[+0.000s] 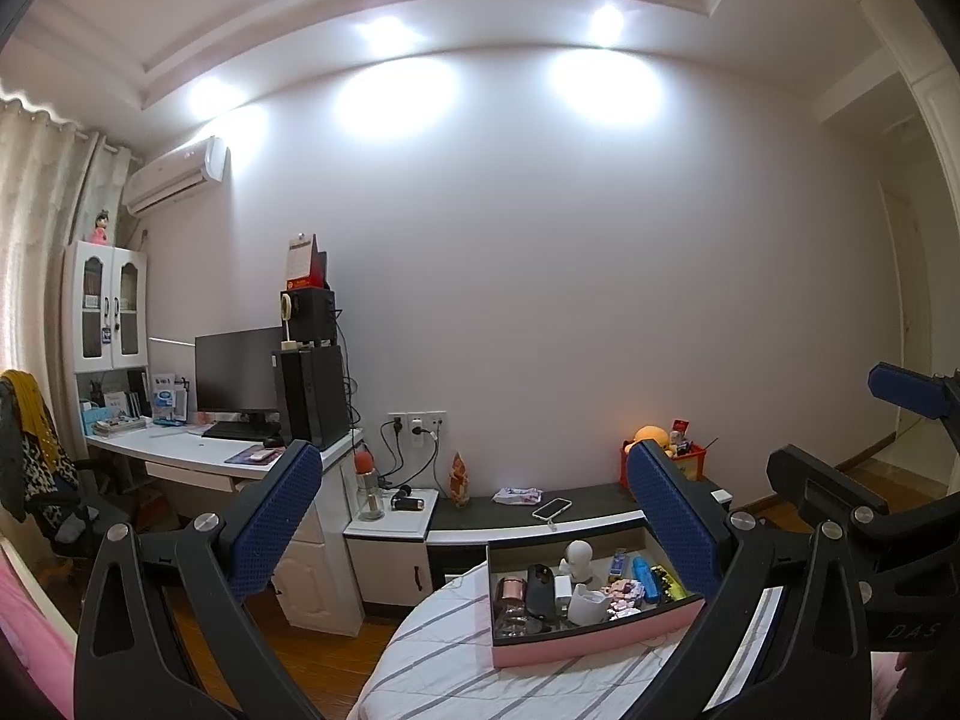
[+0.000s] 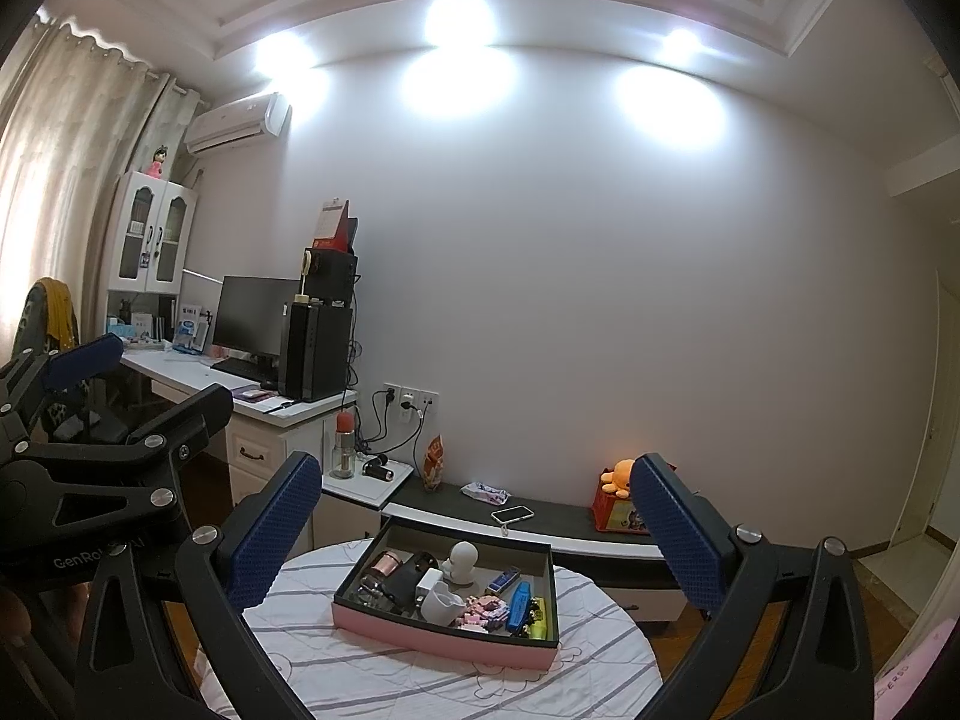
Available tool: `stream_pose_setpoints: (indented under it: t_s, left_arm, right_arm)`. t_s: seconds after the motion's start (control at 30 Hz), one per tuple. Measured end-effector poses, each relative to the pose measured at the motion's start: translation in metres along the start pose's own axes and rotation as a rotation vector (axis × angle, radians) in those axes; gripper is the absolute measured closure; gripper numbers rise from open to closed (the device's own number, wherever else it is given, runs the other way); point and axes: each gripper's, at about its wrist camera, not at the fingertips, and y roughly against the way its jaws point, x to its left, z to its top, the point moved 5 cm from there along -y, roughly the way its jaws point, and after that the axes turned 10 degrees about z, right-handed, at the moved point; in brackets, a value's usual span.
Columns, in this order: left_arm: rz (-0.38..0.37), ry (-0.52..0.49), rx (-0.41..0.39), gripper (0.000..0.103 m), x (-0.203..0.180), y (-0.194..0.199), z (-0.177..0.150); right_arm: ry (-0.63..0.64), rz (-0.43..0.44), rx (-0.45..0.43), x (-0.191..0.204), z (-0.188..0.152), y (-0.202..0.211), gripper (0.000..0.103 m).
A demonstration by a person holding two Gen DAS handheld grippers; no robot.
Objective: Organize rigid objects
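- Pink on the outside and dark within, an open box (image 2: 444,639) is seen low in the centre of the right wrist view, resting on a round table (image 2: 372,678) covered with a white striped cloth
- Inside the box a jumble of small items is held: a white figurine (image 2: 464,561) at the back, a white cup (image 2: 442,602) near the front wall, a blue case (image 2: 519,597) and a yellow-green item (image 2: 538,611) at the right end, a pink-topped jar (image 2: 384,564) and a black device (image 2: 408,579) at the left end
- In the left wrist view the same box (image 1: 576,642) is shown lower centre, partly hidden behind the gripper's right-hand finger
- The left gripper (image 1: 474,525) is held above the table with its blue-padded fingers spread wide and nothing between them
- The right gripper (image 2: 477,531) is likewise seen with fingers well apart, framing the box without touching it
- A phone (image 2: 512,514) is laid on the dark low shelf (image 2: 570,519) behind the table, with an orange plush toy (image 2: 618,477) further to the right
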Motion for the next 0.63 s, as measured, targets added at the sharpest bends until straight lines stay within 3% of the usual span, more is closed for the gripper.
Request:
stream_pose_setpoints:
  t_s: [0.63]
  left_arm:
    - [0.001,-0.006,0.010,0.000,0.0018,-0.0004,-0.0022]
  right_arm:
    - [0.005,-0.002,0.010,-0.0007,-0.0015,0.0005,0.000]
